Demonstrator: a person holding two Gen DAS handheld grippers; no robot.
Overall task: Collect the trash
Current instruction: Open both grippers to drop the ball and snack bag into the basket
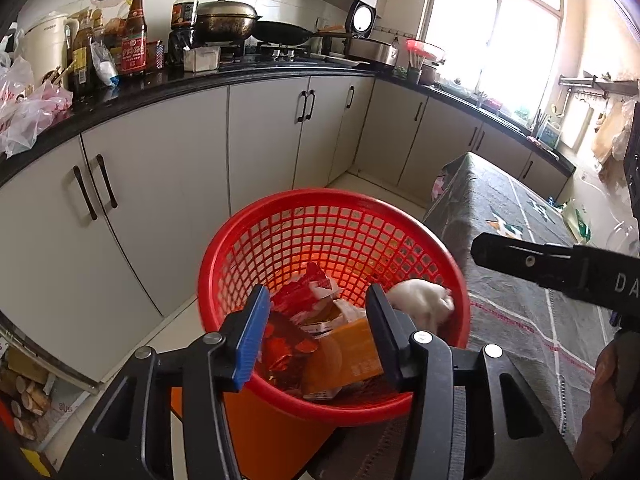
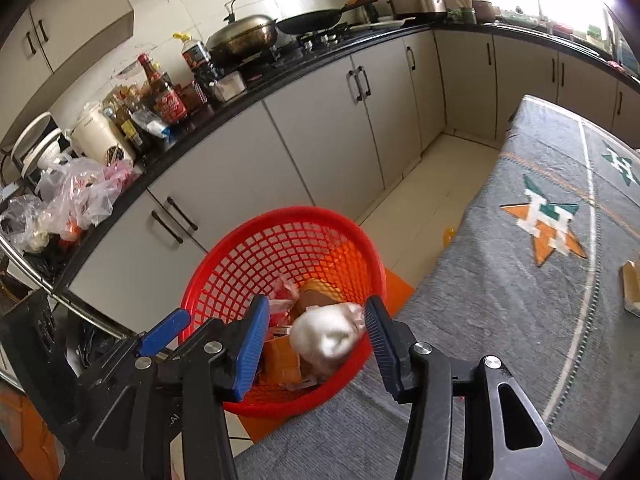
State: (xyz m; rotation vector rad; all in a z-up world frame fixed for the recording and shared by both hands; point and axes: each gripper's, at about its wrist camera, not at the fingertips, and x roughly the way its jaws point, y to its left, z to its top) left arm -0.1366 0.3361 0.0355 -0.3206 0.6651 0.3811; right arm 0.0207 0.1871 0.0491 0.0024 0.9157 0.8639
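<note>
A red mesh basket (image 1: 332, 240) sits at the table's (image 1: 520, 240) left edge, against the grey patterned cloth, with an orange stand (image 1: 272, 440) showing under it. Both grippers hover over it.

The left gripper (image 1: 316, 340) has its jaws wide apart with nothing between the pads. Through the gap the left wrist view shows the trash lying in the basket: a red wrapper (image 1: 304, 292), a shiny red foil packet (image 1: 284, 344) and an orange carton (image 1: 352, 356). A white crumpled tissue (image 1: 420, 300) lies against the basket's right inner wall, just under the rim, beside the right finger (image 1: 380, 332) of this gripper.

The right gripper (image 2: 316, 344) is also spread wide and grips nothing. In the right wrist view the tissue (image 2: 326, 336) appears blurred between its fingers, touching neither pad, above the carton (image 2: 280, 364) and the rest of the trash. Whether it is resting on the pile or in the air cannot be told. The basket's (image 2: 280, 248) rim lies just below the fingertips.

In the left wrist view the right gripper's (image 1: 560, 268) black body reaches in from the right edge, above the table.

A brown cardboard piece (image 2: 632, 288) lies on the table (image 2: 500, 300) at its right edge, well apart from the basket. Behind, a black counter (image 1: 200, 80) carries bottles (image 1: 134, 32), a wok (image 1: 226, 20) and plastic bags (image 1: 28, 112) above white cabinets (image 1: 160, 184).
</note>
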